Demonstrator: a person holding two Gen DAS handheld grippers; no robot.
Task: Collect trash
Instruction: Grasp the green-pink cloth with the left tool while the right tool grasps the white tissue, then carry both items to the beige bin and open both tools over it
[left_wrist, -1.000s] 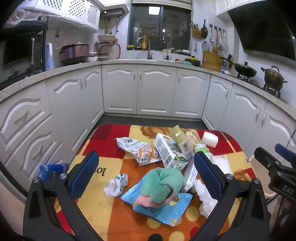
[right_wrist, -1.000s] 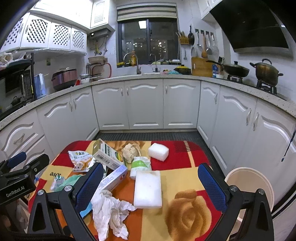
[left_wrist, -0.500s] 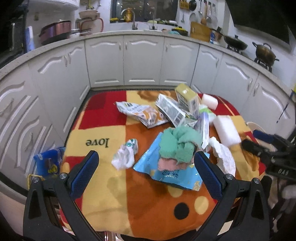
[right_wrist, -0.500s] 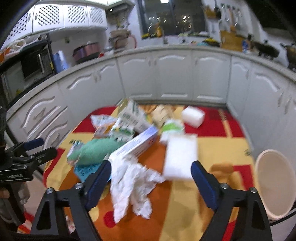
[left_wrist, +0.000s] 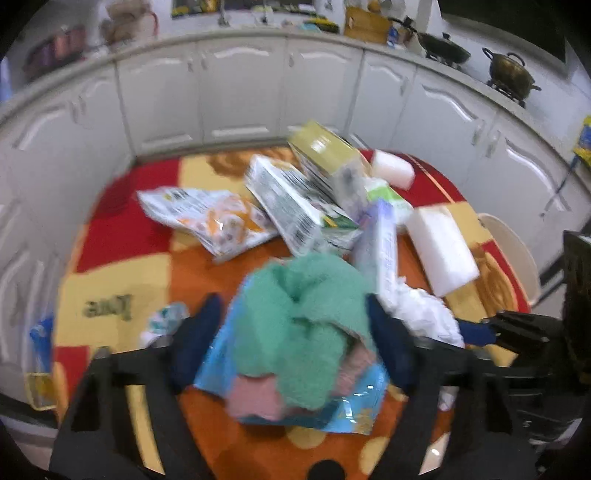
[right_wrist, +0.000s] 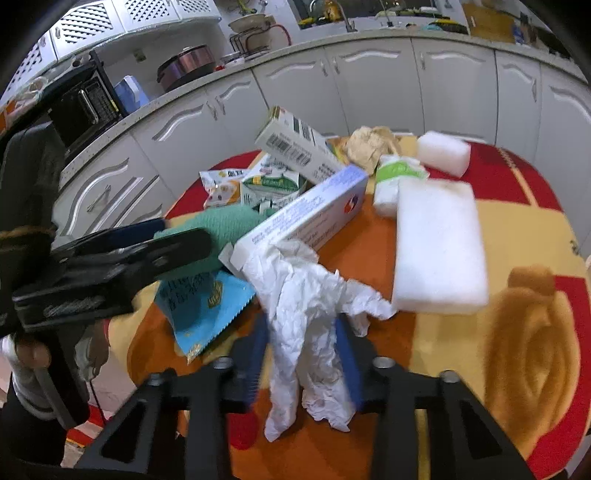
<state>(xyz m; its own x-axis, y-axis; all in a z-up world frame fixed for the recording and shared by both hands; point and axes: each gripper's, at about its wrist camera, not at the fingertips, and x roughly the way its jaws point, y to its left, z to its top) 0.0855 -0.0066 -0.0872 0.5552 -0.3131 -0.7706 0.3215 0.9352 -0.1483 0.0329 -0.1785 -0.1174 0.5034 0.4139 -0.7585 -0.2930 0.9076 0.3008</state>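
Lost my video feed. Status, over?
Left gripper closing around green cloth. Right gripper closing on crumpled tissue. Long box overlaps tissue's top.

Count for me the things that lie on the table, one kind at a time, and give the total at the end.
Boxes: 3
Foam blocks: 2
Plastic wrappers: 3
Crumpled papers: 2
Tissue packs: 1
Cloth bundles: 1
Total: 12
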